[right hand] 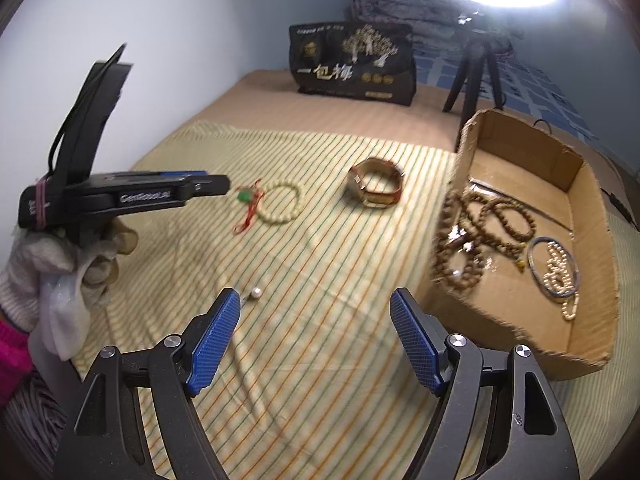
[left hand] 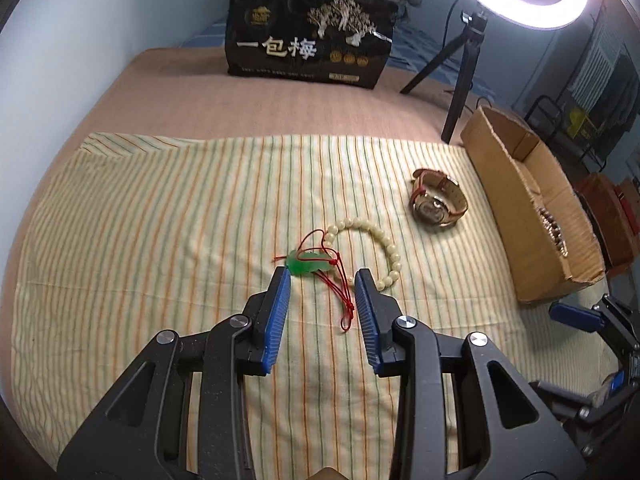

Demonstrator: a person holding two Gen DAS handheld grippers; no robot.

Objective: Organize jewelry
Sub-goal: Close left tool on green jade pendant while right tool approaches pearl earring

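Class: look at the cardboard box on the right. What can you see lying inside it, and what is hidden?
Inside the cardboard box lie brown bead strands, a bluish bangle and a pale bead string. Its near wall hides the nearest floor.

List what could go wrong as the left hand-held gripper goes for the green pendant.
The green pendant and its red cord lie across the cream bead bracelet, so the open left hand-held gripper may lift both or drag the bracelet. The loose pearl beside the right hand-held gripper might roll if the striped cloth gets tugged.

Right hand-held gripper point(right hand: 314, 306) open; pearl point(right hand: 256, 293), maybe loose.
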